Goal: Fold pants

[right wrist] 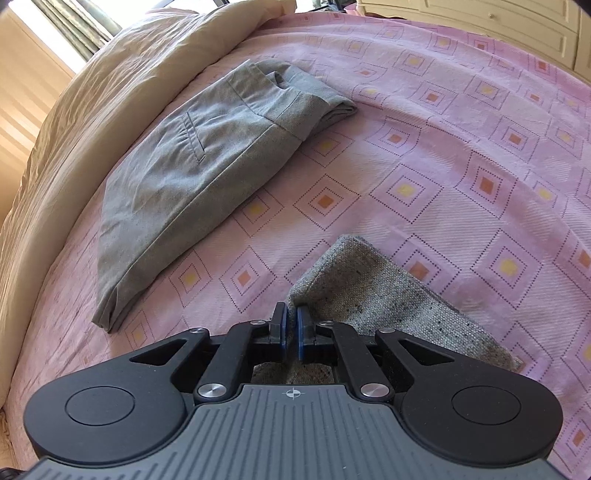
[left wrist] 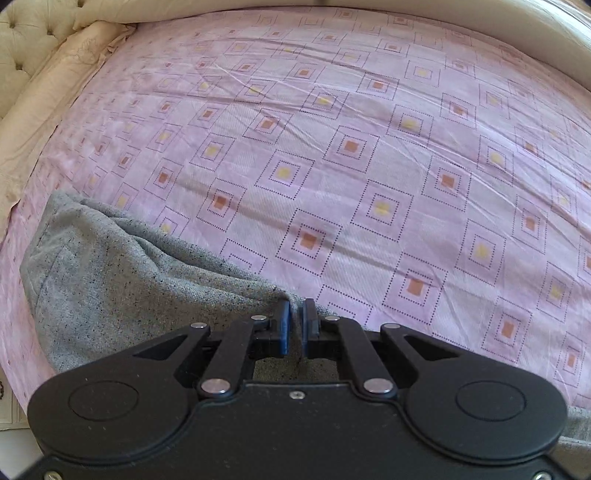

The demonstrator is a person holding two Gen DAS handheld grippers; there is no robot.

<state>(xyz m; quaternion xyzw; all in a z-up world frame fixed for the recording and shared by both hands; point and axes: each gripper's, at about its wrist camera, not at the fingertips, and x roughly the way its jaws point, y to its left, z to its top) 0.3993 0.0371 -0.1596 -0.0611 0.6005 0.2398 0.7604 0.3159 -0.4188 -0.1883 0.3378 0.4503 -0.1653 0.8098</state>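
A speckled grey pair of pants lies bunched on the pink patterned bed sheet, low and to the left in the left wrist view. My left gripper is shut on a raised fold of that cloth, which runs down between the blue pads. In the right wrist view the same speckled pants form a folded corner resting on the sheet. My right gripper pinches its near edge, with cloth showing between the narrow-set pads.
Another pair of plain grey pants lies folded to the upper left. A cream duvet lines the bed's left side, with a window behind it. A cream dresser stands beyond the bed. A tufted headboard and a pillow sit far left.
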